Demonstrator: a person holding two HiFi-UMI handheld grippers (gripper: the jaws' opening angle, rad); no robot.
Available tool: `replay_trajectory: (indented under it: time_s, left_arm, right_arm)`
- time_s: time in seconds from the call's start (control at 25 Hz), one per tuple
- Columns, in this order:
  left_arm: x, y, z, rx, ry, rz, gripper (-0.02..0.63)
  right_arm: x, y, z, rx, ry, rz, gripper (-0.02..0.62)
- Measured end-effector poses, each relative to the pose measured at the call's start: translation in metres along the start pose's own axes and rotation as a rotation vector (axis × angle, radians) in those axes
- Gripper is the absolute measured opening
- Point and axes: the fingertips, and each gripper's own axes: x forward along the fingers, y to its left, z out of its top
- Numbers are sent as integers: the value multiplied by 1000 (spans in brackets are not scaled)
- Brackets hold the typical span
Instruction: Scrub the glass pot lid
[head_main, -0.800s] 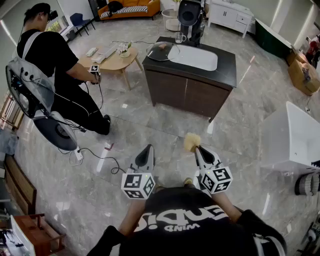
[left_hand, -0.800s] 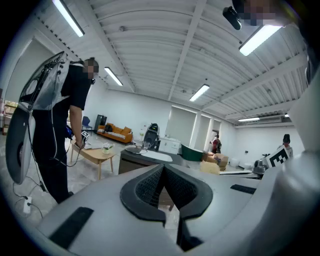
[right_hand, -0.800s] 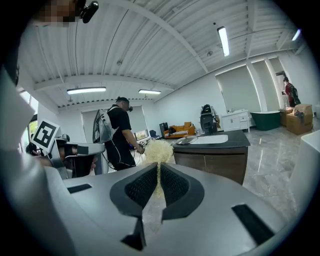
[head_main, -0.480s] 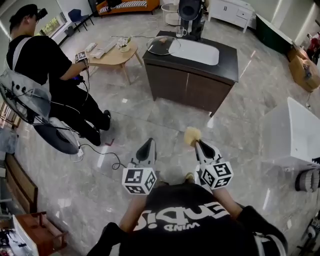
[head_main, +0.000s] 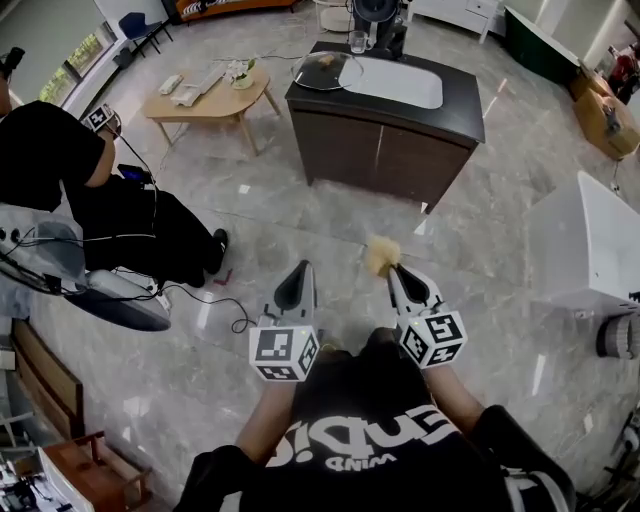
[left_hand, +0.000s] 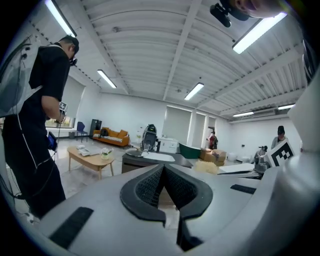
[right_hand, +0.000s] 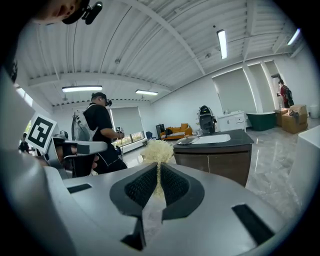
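Note:
The glass pot lid (head_main: 327, 70) lies on the left end of a dark counter island (head_main: 462, 115), far ahead of both grippers, and also shows as the lid (right_hand: 187, 141) beyond the right jaws. My right gripper (head_main: 392, 270) is shut on a pale yellow fibre scrubber (head_main: 382, 254), and the scrubber's tuft (right_hand: 158, 150) sticks out past the closed jaws of the right gripper (right_hand: 158, 169). My left gripper (head_main: 297, 270) is held beside it at the same height. Its jaws (left_hand: 164, 168) are shut with nothing between them. Both grippers hover over the floor, nearly level.
A white basin (head_main: 395, 82) is set in the counter beside the lid, with a dark appliance (head_main: 377, 18) behind it. A person in black (head_main: 60, 165) stands at the left near cables on the floor (head_main: 215, 310). A wooden coffee table (head_main: 205, 100) is at the back left, a white unit (head_main: 600, 250) at the right.
The counter and the person at the left have slid up and leftward in the head view. Both grippers keep their pose in front of the body, with the scrubber still in the right jaws.

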Motion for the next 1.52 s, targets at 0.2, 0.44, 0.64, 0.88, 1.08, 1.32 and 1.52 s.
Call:
replay_trajectory:
  time_s: [0.2,0.44,0.64,0.88,1.08,1.32,1.52]
  left_arm:
    - [4,21,-8,21,12,-15,14]
    - [21,41,-7,8,13,-24,14]
    - [53,59,-3,4,5,-21,14]
    - [102,80,14,10,8,-9,14]
    - [149,97,34,8,13,-4,14]
    - [213,113,58,-4,11,12,14]
    - [268,121,75,-7,11,25,14]
  right_arm:
    - [15,21,-5,-9,-7,-13,25]
    - [40,16,2,-25,-17,-41,25]
    - [75,-3,9,-20,-27,-43,25]
    - [125,-30,27,-2,-25,-27,25]
    - [172,-56,50,10,-23,-14,25]
    - [222,-91,80,9,-11,2,25]
    - [259,-128,109,0,-8,15,25]
